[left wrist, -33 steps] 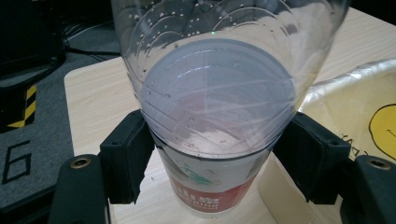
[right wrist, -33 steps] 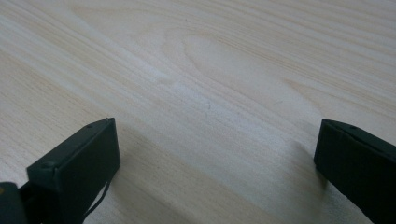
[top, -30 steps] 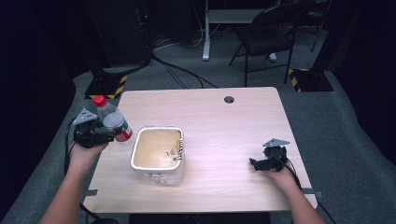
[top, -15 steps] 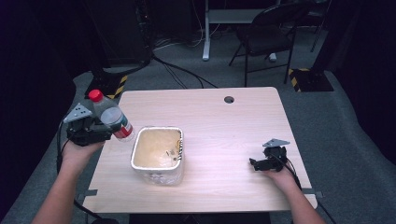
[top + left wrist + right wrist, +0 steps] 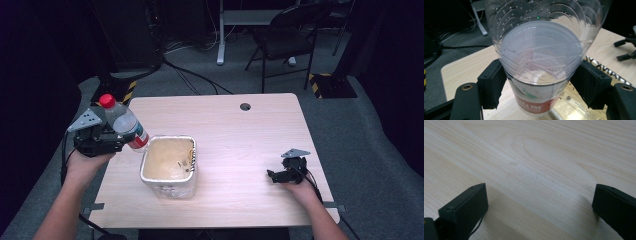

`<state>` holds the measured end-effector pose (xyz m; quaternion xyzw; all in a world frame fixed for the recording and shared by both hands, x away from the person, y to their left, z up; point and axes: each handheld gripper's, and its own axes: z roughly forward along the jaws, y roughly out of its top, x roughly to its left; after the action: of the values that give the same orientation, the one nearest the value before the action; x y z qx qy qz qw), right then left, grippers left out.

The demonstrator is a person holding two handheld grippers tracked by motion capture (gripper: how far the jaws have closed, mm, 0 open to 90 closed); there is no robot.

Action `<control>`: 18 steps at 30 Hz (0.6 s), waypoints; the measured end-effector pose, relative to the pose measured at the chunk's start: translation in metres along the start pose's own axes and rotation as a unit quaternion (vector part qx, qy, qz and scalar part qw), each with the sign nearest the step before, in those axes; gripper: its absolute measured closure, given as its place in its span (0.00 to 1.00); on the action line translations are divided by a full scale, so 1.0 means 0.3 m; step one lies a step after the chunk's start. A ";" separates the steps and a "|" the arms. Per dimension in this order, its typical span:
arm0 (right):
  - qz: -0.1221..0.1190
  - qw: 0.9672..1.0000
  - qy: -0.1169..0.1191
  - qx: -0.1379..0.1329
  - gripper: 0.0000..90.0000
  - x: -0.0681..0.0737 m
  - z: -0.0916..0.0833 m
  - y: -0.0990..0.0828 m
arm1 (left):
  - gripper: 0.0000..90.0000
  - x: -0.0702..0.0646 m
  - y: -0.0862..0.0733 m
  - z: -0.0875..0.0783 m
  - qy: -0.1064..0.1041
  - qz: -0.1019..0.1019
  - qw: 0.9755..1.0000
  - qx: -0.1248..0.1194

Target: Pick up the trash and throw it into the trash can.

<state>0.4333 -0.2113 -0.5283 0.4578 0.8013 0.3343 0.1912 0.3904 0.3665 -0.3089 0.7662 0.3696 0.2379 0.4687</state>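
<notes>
A clear plastic bottle with a red cap and a red label is held in the air over the table's left edge. It tilts, cap up and to the left, base toward the tub. My left gripper is shut on its body; in the left gripper view the bottle sits between both pads. A white tub with a brownish inside stands just right of it. My right gripper rests on the table at the right, open, with bare wood between its jaws.
The light wooden table has a round cable hole near its far edge. Behind it on the grey floor stand a black chair and a white desk leg, with cables running across.
My left gripper has lifted the bottle a little higher beside the tub. The right gripper has stayed in place.
</notes>
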 end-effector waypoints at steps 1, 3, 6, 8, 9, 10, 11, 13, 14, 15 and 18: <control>0.000 1.000 0.000 0.000 0.00 0.000 0.000 0.000 | 0.33 -0.008 0.001 0.003 -0.005 -0.001 1.000 0.000; 0.000 1.000 0.000 0.000 0.00 0.000 0.000 0.000 | 0.33 -0.020 0.002 0.012 -0.011 0.003 1.000 -0.001; 0.000 1.000 0.000 0.000 0.00 0.000 0.000 0.000 | 0.33 -0.036 0.005 0.024 -0.017 0.010 1.000 0.000; 0.000 1.000 0.000 0.000 0.00 0.000 0.000 0.000 | 0.33 -0.047 0.008 0.030 -0.022 0.012 1.000 0.000; 0.000 1.000 0.000 0.000 0.00 0.000 0.000 0.000 | 0.33 -0.052 0.009 0.032 -0.025 0.015 1.000 0.000; 0.000 1.000 0.000 0.000 0.00 0.000 0.000 0.000 | 0.33 -0.058 0.009 0.035 -0.027 0.015 1.000 -0.001; 0.000 1.000 0.000 0.000 0.00 0.000 0.000 0.000 | 0.33 -0.064 0.009 0.038 -0.029 0.016 0.999 -0.001; 0.000 1.000 0.000 0.000 0.00 0.000 0.000 0.000 | 0.33 -0.075 0.009 0.045 -0.034 0.020 0.999 0.000; 0.000 1.000 0.000 0.000 0.00 0.000 0.000 0.000 | 0.33 -0.080 0.008 0.049 -0.036 0.022 0.999 0.000; 0.000 1.000 0.000 0.000 0.00 0.000 0.000 0.000 | 0.33 -0.086 0.007 0.053 -0.038 0.023 0.999 0.000; 0.000 1.000 0.000 0.000 0.00 0.000 0.000 0.000 | 0.33 -0.100 0.004 0.063 -0.044 0.026 0.999 0.002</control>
<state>0.4334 -0.2114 -0.5283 0.4577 0.8014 0.3344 0.1912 0.3859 0.3323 -0.3169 0.7862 0.3290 0.2153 0.4767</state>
